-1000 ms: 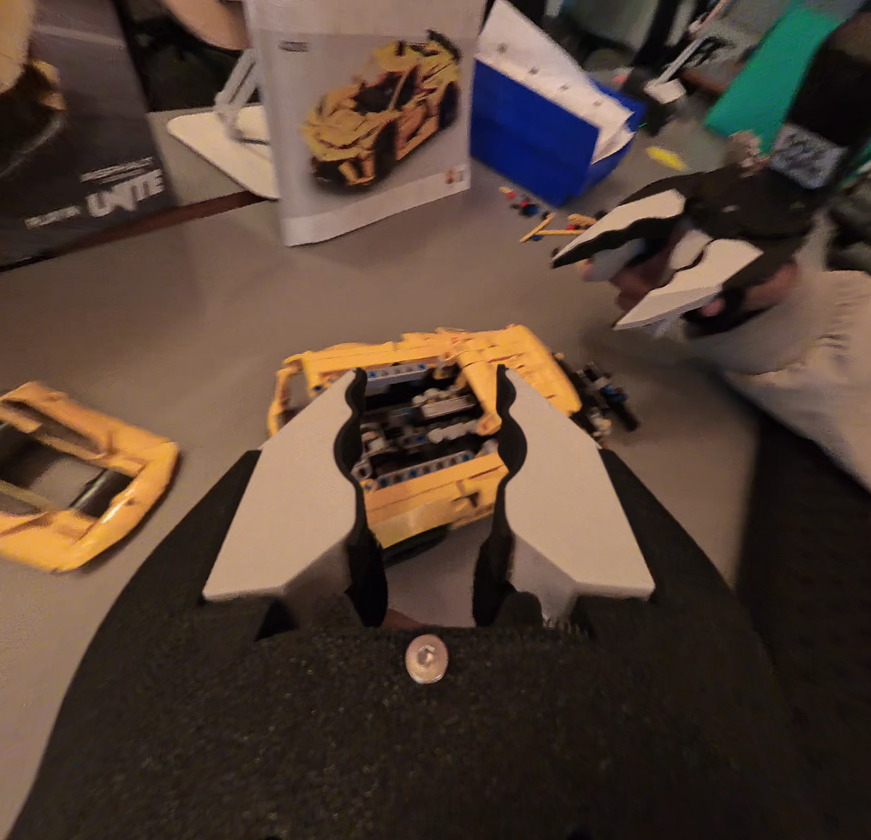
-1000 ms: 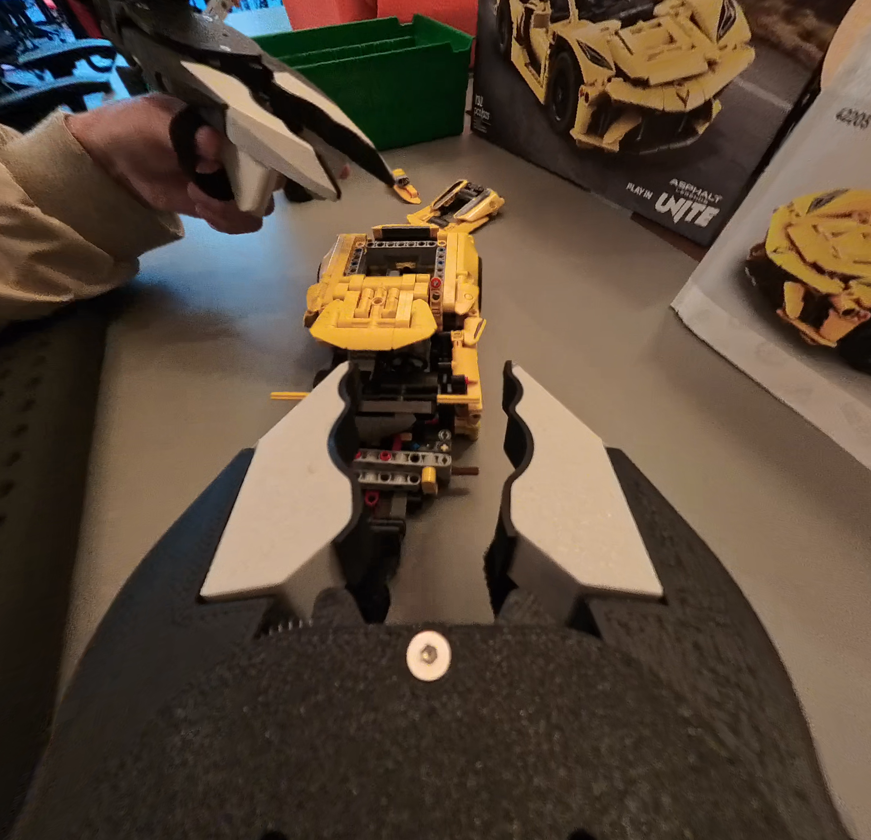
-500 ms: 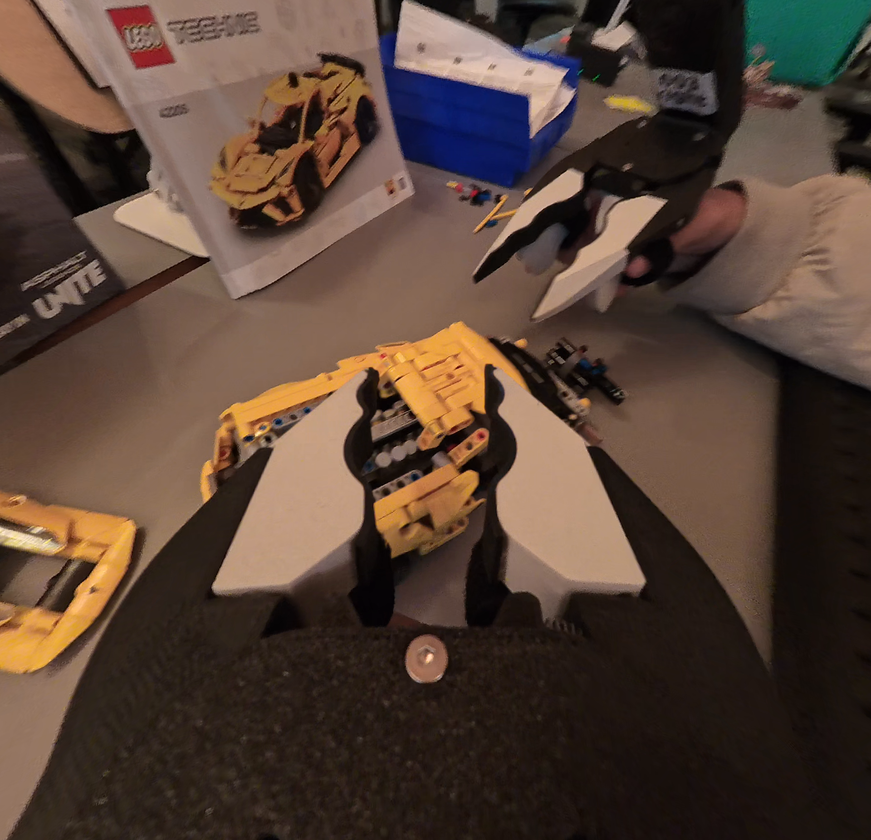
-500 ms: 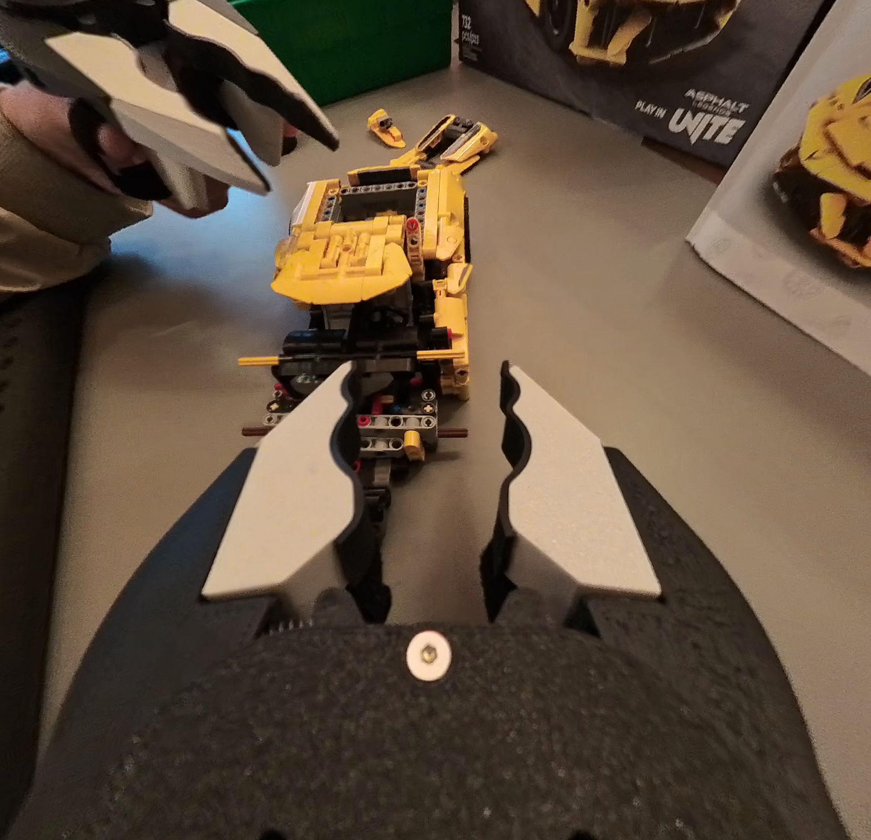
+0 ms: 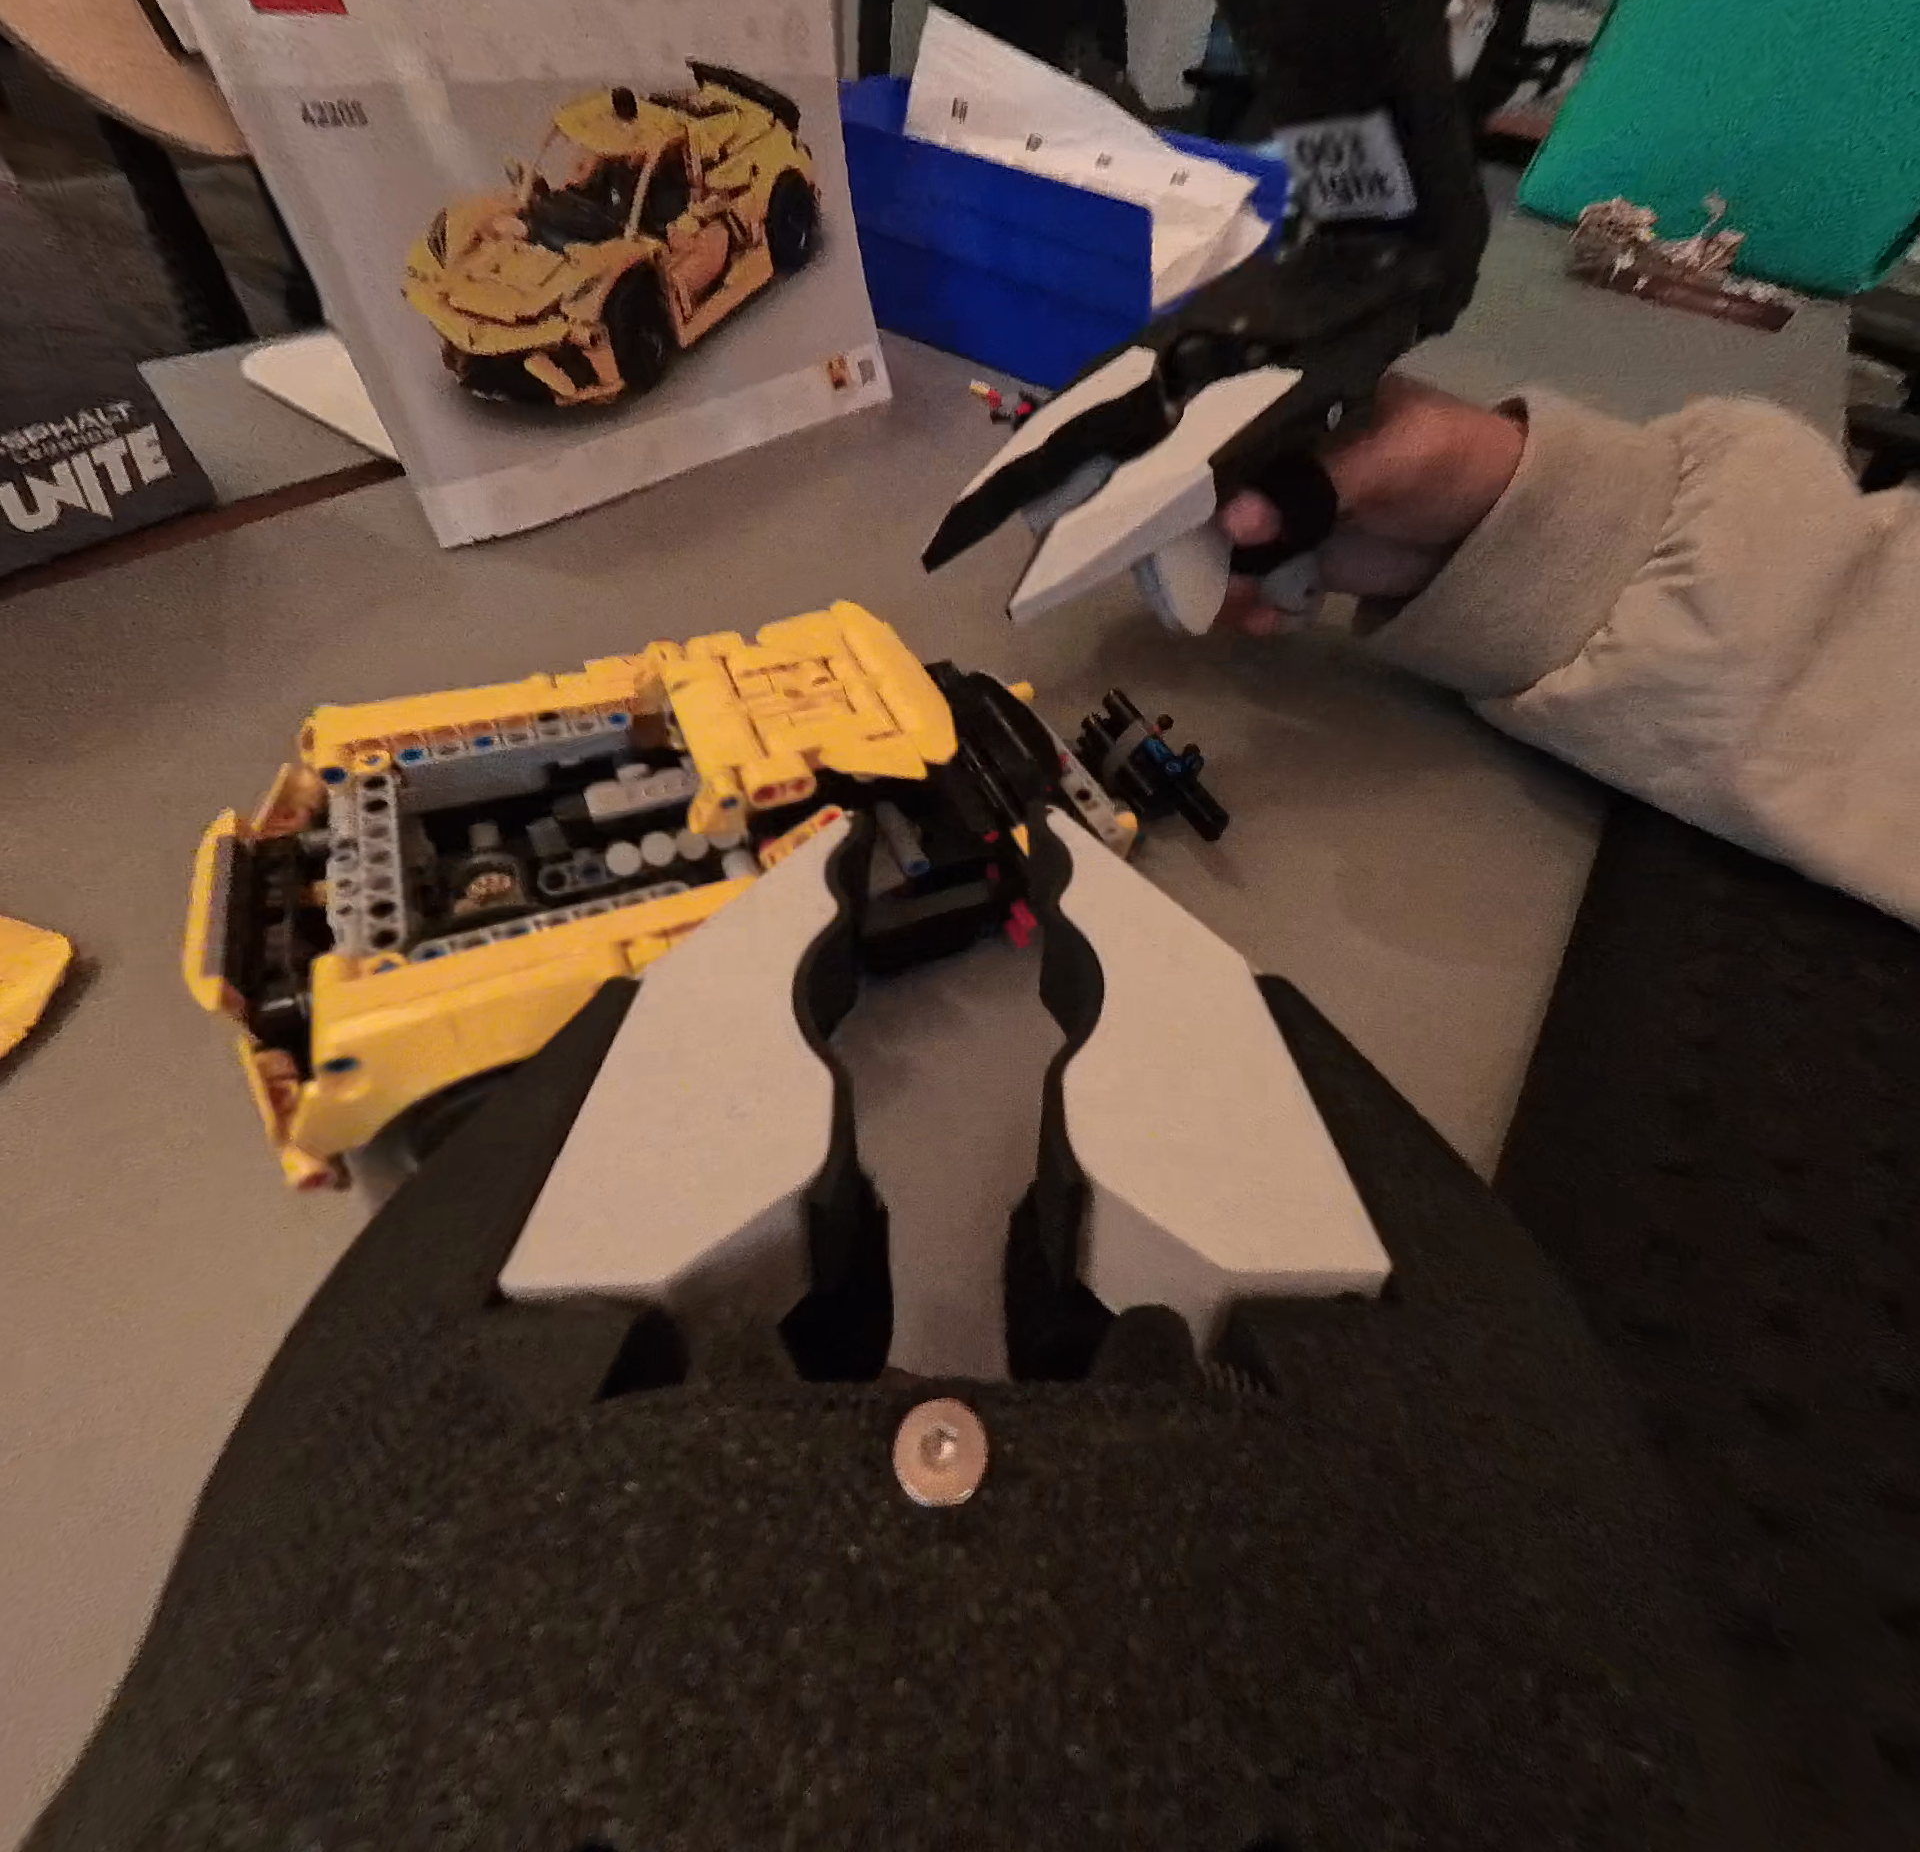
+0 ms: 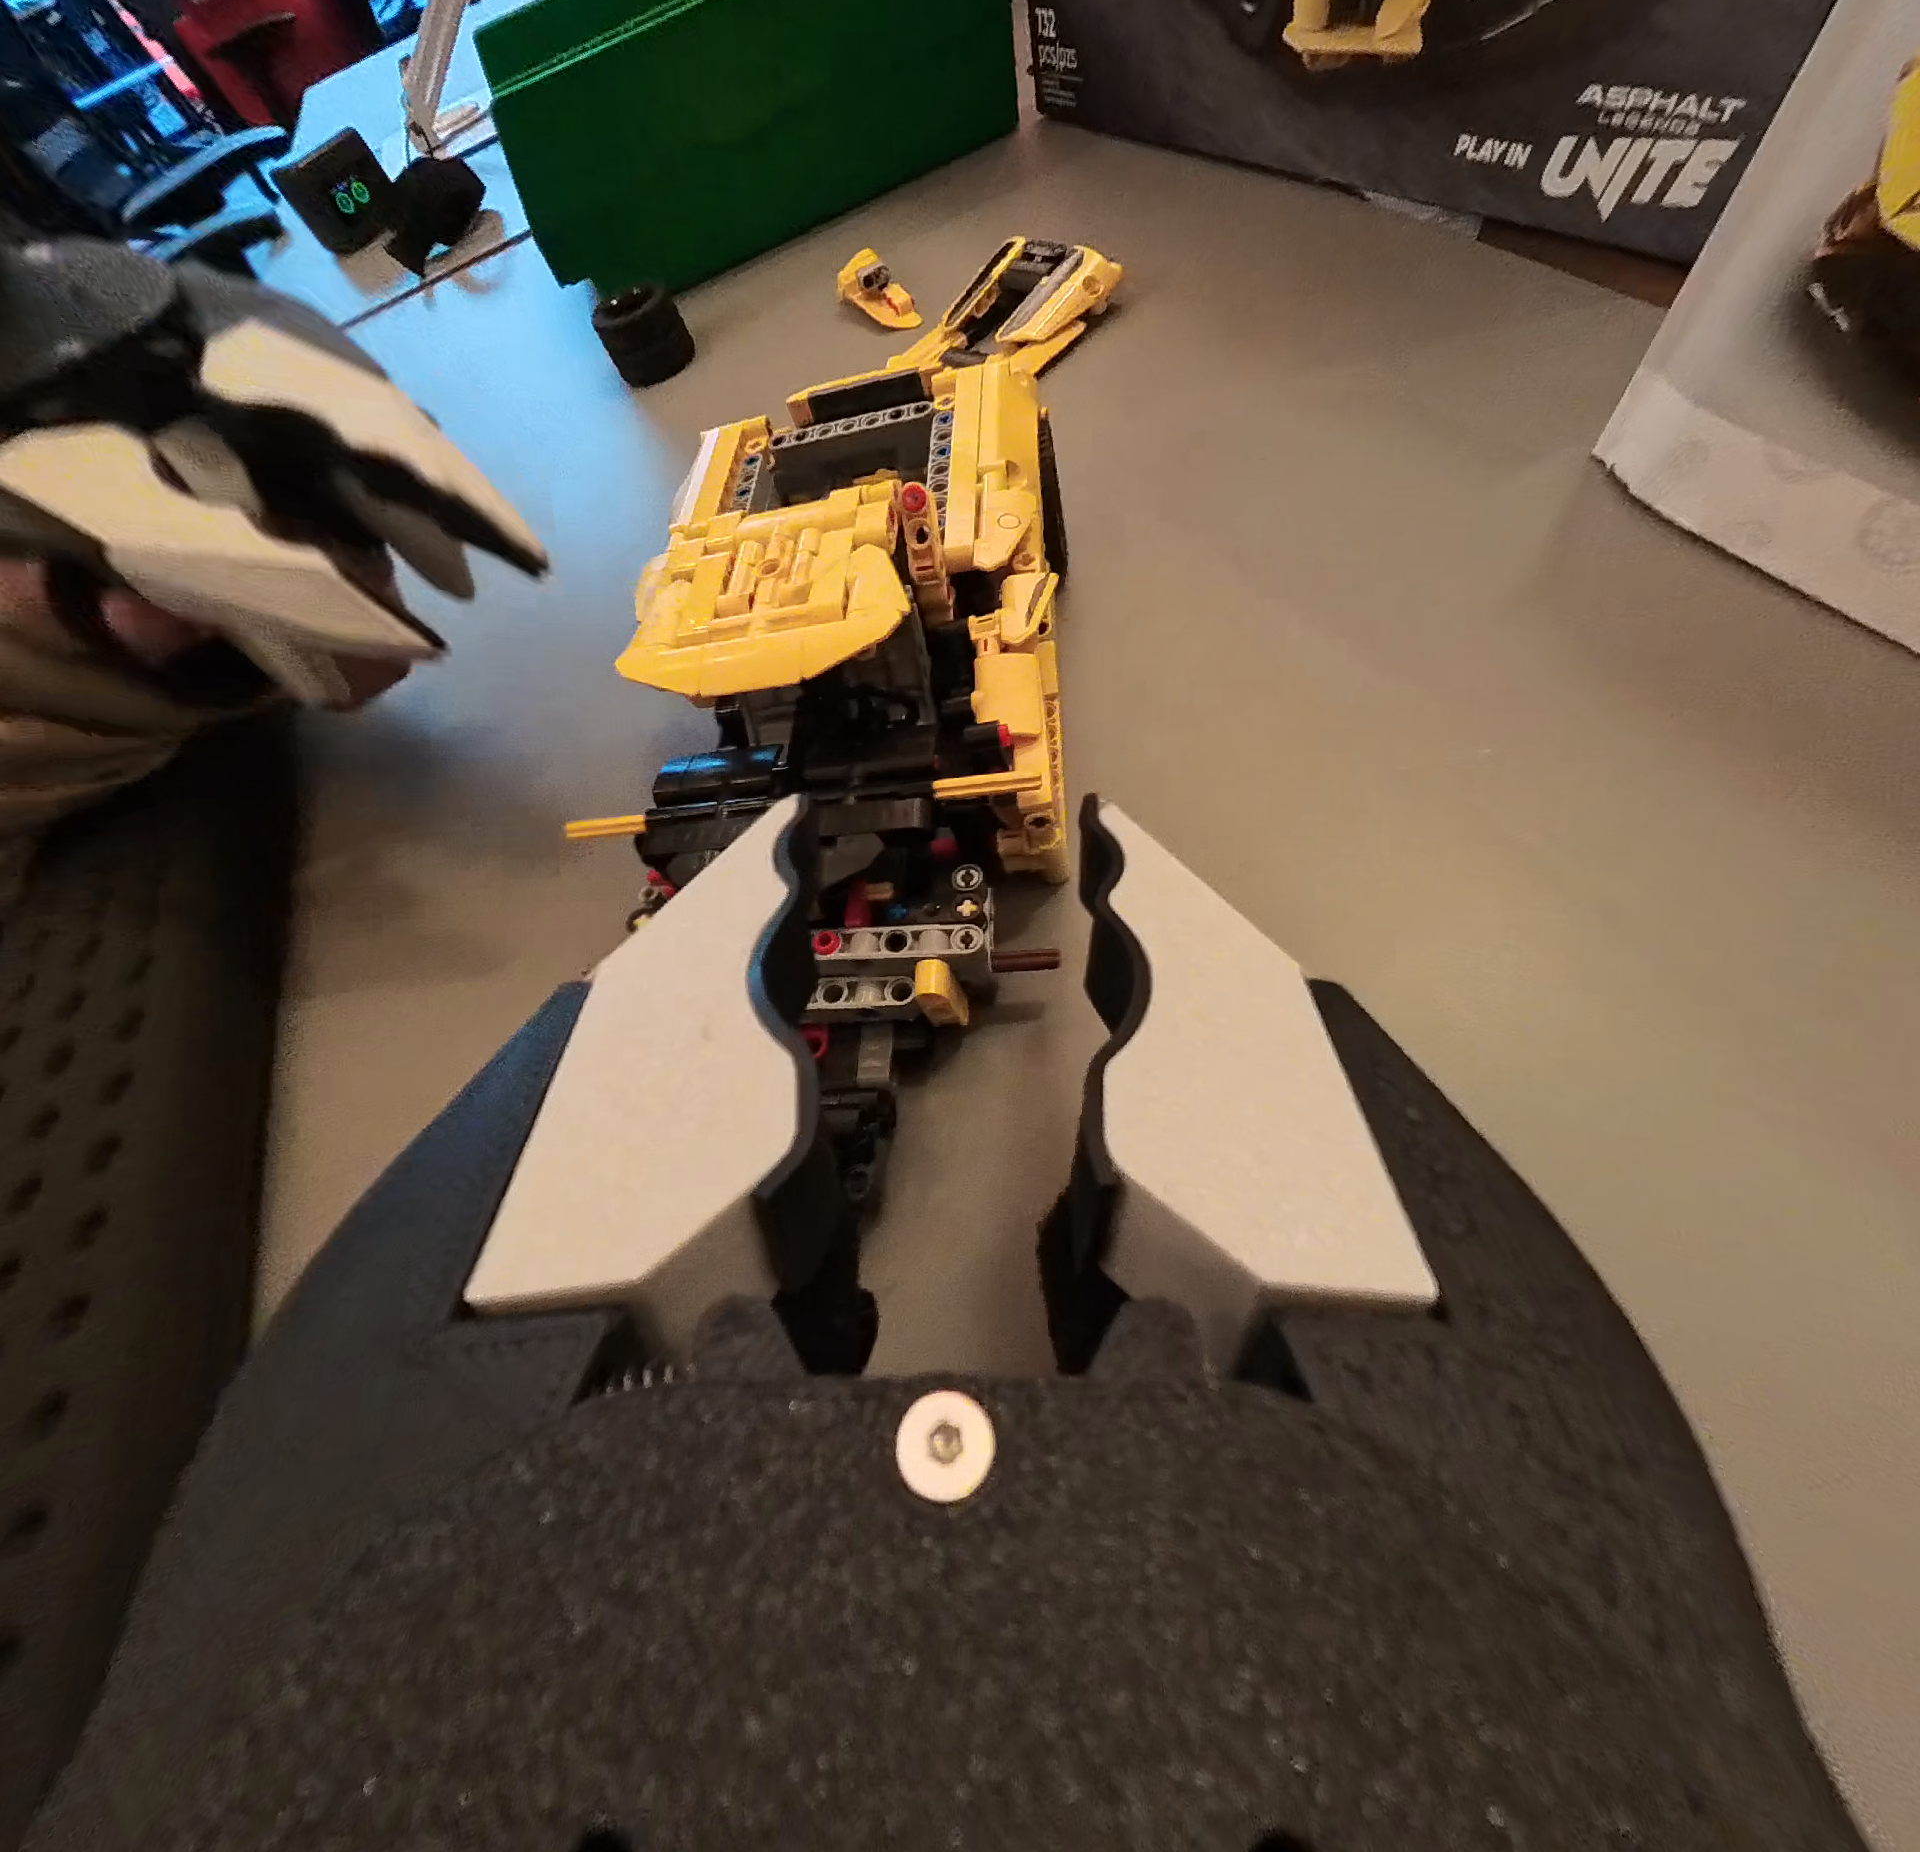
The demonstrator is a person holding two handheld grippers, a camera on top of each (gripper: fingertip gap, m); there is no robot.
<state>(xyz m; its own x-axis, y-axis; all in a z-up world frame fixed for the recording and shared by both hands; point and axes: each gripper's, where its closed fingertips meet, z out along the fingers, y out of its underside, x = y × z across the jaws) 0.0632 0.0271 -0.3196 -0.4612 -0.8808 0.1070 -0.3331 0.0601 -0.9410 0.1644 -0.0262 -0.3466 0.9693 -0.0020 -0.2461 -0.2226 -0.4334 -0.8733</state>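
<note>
1. Your left gripper (image 5: 943,857) has swung right along the yellow brick car (image 5: 582,846) since the last frame; its fingers, parted about halfway and holding nothing, now frame the black rear section instead of the yellow middle.
2. Your right gripper (image 6: 940,841) is open wider and empty, and sits closer over the car's grey beam end (image 6: 894,955) than before.
3. The car still lies on the grey table (image 6: 1351,763), hood raised.
4. The loose yellow panel (image 5: 26,976) has slid almost out at the left edge.
5. The instruction booklet (image 5: 561,223) stands at the far side, the blue bin (image 5: 997,244) to its right.
</note>
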